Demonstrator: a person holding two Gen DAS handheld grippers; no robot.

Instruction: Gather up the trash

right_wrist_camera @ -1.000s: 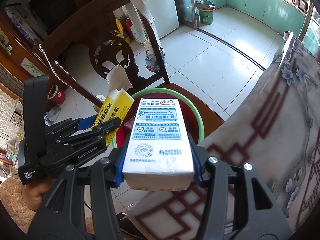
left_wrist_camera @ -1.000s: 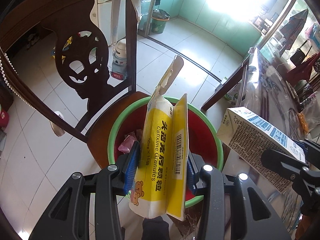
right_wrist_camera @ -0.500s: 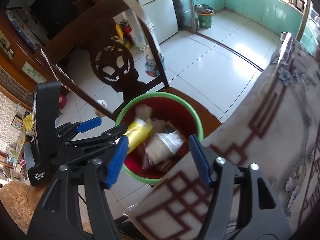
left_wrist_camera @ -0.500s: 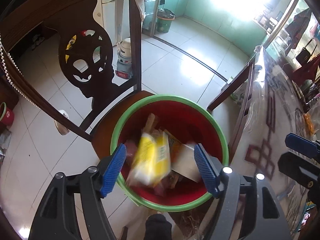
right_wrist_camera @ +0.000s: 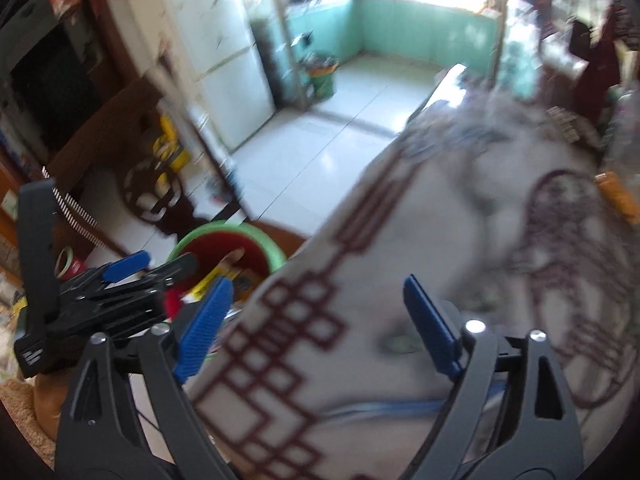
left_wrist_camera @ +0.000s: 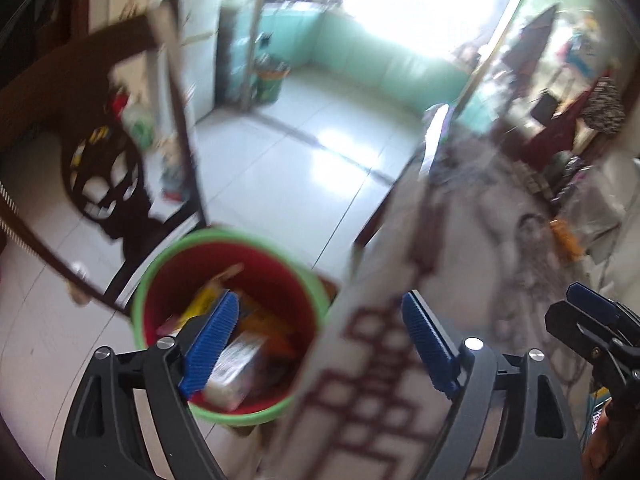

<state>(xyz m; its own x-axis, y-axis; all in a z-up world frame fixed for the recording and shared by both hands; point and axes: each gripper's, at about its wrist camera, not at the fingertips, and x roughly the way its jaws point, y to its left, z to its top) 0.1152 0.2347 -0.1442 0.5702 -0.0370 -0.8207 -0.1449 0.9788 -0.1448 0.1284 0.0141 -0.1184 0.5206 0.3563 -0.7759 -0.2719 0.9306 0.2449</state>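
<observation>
A red bin with a green rim (left_wrist_camera: 160,268) stands on a wooden chair, and it also shows in the right wrist view (right_wrist_camera: 260,236). Inside lie the yellow medicine box (left_wrist_camera: 202,300), the white milk carton (left_wrist_camera: 236,364) and other scraps. My left gripper (left_wrist_camera: 324,344) is open and empty, over the bin's right rim and the table edge. My right gripper (right_wrist_camera: 318,324) is open and empty above the tablecloth (right_wrist_camera: 400,280). The left gripper also shows in the right wrist view (right_wrist_camera: 132,276). Both views are motion-blurred.
A dark carved wooden chair back (left_wrist_camera: 104,176) rises behind the bin. The table with its patterned cloth (left_wrist_camera: 460,240) fills the right side, with orange packets (left_wrist_camera: 564,236) and clutter far right. A white fridge (right_wrist_camera: 224,80) and a green floor bin (right_wrist_camera: 322,76) stand beyond.
Both grippers opened and dropped the yellow box and the milk carton into the red bin. Both have since swung right, toward the table.
</observation>
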